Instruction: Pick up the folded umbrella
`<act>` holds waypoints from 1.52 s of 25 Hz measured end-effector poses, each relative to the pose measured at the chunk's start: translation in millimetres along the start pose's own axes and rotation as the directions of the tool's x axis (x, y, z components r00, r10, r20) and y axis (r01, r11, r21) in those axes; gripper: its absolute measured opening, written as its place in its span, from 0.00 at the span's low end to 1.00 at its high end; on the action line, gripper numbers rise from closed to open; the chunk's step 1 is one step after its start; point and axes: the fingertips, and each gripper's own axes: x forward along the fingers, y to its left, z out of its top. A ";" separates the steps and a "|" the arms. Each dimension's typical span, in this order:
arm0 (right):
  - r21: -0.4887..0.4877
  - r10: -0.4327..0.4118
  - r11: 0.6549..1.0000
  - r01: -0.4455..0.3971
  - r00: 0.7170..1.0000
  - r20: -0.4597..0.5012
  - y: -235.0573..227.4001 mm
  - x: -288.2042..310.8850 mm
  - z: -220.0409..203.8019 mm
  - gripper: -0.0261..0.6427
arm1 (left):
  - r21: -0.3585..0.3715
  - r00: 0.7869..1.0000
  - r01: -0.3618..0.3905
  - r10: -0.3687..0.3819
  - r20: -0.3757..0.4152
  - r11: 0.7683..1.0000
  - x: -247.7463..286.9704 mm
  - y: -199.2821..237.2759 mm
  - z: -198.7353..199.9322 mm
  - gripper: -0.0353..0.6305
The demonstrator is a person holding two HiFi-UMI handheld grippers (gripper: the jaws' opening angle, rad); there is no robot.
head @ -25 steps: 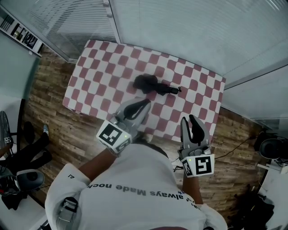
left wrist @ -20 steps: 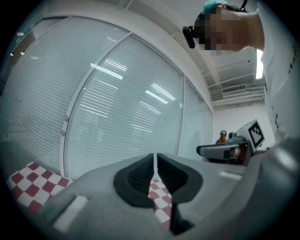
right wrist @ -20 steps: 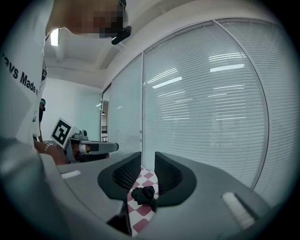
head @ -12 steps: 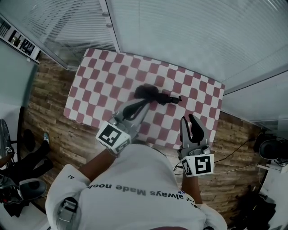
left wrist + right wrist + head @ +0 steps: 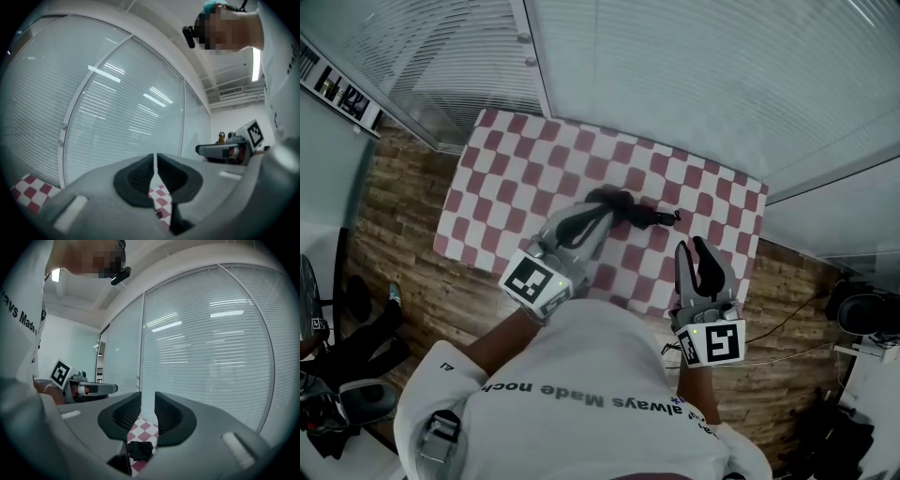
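Observation:
The folded black umbrella [image 5: 630, 208] lies on the red-and-white checkered table [image 5: 516, 159], right of its middle, handle end pointing right. My left gripper [image 5: 603, 213] hovers over the table's near half, shut, with its tips right beside the umbrella's bunched left end and nothing between them. In the left gripper view its pads [image 5: 155, 157] almost meet above the checkered cloth [image 5: 23, 187]. My right gripper [image 5: 691, 246] is over the table's near right edge, short of the umbrella, shut and empty. The right gripper view [image 5: 147, 397] shows the umbrella [image 5: 140, 450] low between its fingers, farther ahead.
Glass walls with white blinds [image 5: 694, 75] stand close behind and to the right of the table. Wooden floor [image 5: 403, 234] surrounds it. Dark gear [image 5: 337, 403] sits at the lower left, a round black object [image 5: 862, 309] and cables [image 5: 787, 314] at the right.
Both grippers have moved forward over the table toward the umbrella. The left gripper's tips now reach the umbrella's left end. Neither gripper's jaws have changed.

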 end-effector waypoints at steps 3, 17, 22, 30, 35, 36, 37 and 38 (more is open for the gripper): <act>0.007 0.002 1.000 -0.002 1.000 -0.010 -1.0 4.1 -5.3 0.17 | -0.008 1.000 -0.001 0.001 -0.012 1.000 -0.1 3.1 -6.1 0.09; -0.180 0.078 0.974 -0.138 0.949 -0.305 -1.8 53.4 -108.9 0.25 | -0.026 0.999 -0.011 0.010 -0.038 1.000 -7.5 11.0 -20.7 0.09; -0.270 0.066 0.943 -0.196 0.903 -0.426 -9.6 78.0 -172.6 0.29 | -0.027 0.999 -0.017 0.016 -0.040 0.999 -10.5 13.4 -19.9 0.09; -0.267 0.097 0.924 -0.274 0.843 -0.528 -16.9 108.4 -244.6 0.30 | -0.031 0.998 -0.037 0.035 -0.045 0.999 -16.3 21.3 -20.9 0.09; -0.293 0.115 0.886 -0.359 0.782 -0.612 -12.3 127.8 -285.9 0.34 | -0.034 0.998 -0.044 0.043 -0.051 0.998 -20.6 26.4 -24.2 0.09; -0.298 0.118 0.876 -0.379 0.768 -0.629 -10.6 131.8 -294.6 0.34 | -0.035 0.998 -0.046 0.044 -0.052 0.998 -21.4 27.6 -24.8 0.09; -0.302 0.121 0.866 -0.399 0.753 -0.646 -9.4 135.6 -304.0 0.34 | -0.035 0.998 -0.047 0.045 -0.053 0.998 -21.8 28.7 -25.4 0.09; -0.306 0.123 0.855 -0.418 0.737 -0.665 -8.7 139.0 -314.3 0.34 | -0.036 0.998 -0.047 0.045 -0.054 0.998 -21.9 29.7 -25.7 0.09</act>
